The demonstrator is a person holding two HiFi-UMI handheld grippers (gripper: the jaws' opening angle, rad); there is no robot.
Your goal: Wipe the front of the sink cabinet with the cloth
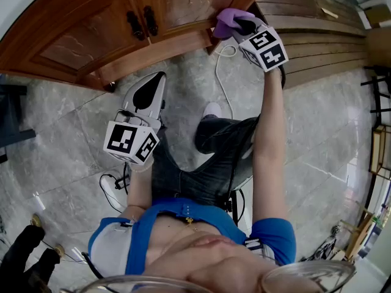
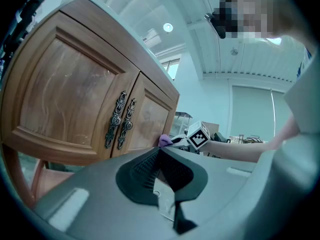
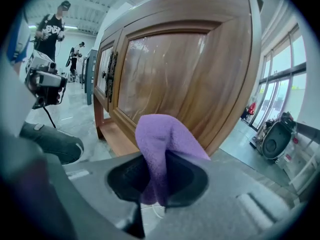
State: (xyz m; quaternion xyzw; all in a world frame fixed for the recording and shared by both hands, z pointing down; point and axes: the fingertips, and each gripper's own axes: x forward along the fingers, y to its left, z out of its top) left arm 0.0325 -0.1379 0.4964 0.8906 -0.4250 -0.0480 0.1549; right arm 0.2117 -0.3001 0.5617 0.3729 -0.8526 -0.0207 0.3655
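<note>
Holding a purple cloth (image 1: 226, 20) at the lower right corner of the wooden sink cabinet (image 1: 73, 41) front.
Right hand-held gripper (image 1: 239, 24) is clamped on the cloth. Left hand-held gripper (image 1: 148, 91) hangs well apart from it, jaws together and empty.

Your head cam looks steeply down past your chest at the floor (image 1: 317, 121) and the cabinet (image 1: 91, 35) front. The left tool (image 1: 157, 81) cam sits low, tilted up at the doors (image 2: 65, 99) from a little way back, catching your right tool (image 2: 174, 140). The right tool cam is close up on the same front.
</note>
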